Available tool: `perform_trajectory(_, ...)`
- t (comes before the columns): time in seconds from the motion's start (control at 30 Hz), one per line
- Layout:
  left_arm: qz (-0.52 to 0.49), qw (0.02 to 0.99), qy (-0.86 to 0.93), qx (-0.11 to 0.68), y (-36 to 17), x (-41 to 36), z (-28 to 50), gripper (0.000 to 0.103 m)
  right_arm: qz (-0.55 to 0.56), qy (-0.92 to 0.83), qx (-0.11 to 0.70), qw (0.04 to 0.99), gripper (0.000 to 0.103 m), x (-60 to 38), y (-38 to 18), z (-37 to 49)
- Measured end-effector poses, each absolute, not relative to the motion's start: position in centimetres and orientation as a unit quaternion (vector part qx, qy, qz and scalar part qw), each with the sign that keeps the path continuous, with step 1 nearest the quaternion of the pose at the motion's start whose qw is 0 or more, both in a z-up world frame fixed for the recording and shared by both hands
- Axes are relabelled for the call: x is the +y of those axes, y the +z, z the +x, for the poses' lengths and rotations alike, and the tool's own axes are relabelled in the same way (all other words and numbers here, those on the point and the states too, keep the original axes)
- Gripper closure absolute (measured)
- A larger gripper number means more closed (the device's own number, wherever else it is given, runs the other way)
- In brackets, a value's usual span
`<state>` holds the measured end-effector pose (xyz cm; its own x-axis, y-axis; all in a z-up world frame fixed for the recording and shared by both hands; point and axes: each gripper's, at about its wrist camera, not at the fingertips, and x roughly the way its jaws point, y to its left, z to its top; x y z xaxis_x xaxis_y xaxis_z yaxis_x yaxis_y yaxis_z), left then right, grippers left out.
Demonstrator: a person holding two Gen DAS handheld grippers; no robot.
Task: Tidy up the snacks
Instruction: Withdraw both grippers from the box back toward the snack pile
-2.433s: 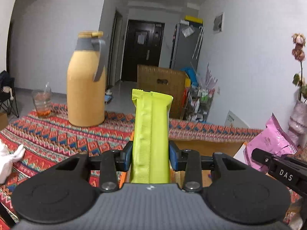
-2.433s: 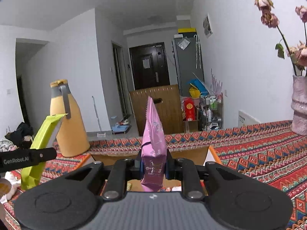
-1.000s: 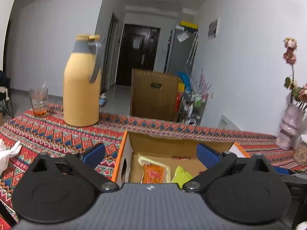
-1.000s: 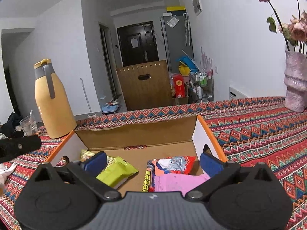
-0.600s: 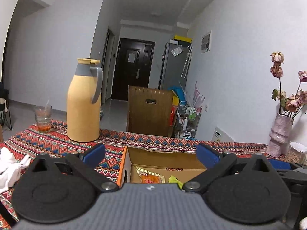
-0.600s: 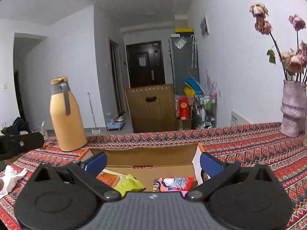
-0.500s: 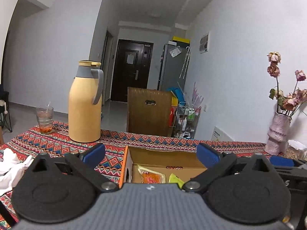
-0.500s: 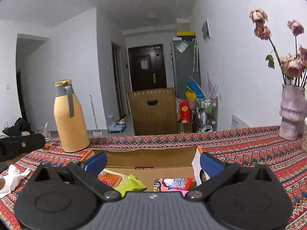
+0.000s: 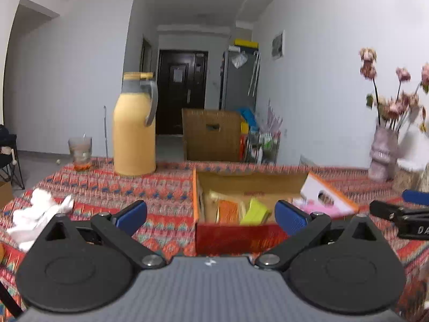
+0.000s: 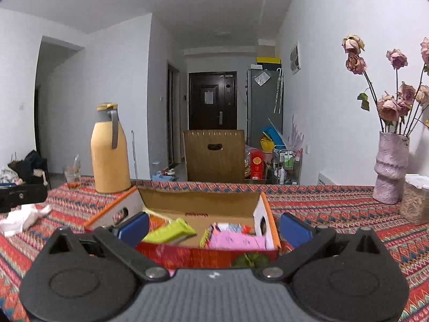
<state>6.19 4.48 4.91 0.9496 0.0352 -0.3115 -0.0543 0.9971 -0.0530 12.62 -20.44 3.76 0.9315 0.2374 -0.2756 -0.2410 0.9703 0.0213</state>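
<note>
- Fingers of our left gripper are spread wide, holding nothing.
- Our right gripper is wide apart too, empty.
- We see the box on the desk, just beyond both grippers.
- Green pack and pink pack lie inside it.

A home: entrance door, fridge, patterned tablecloth.
</note>
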Motion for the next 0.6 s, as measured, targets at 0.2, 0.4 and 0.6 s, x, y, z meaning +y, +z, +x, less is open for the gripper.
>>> perform_trajectory(0.2, -0.036, 0.978, 0.030, 0.202, 1.9, 4.7, 4.8, 0.000, -0.014, 0.111, 0.182, 0.977, 0.000, -21.1, 0.4, 10.4)
perform_trajectory(0.4, -0.038, 0.975, 0.036, 0.217, -0.9, 3.9, 4.5, 0.000, 0.005, 0.107, 0.227, 0.968, 0.000, -21.6, -2.4, 9.3)
perform_trajectory(0.6, -0.018, 0.976, 0.034, 0.214, -1.8, 3.1, 4.7, 0.000, 0.011, 0.112, 0.244, 0.963, 0.000, -21.5, -3.4, 9.4)
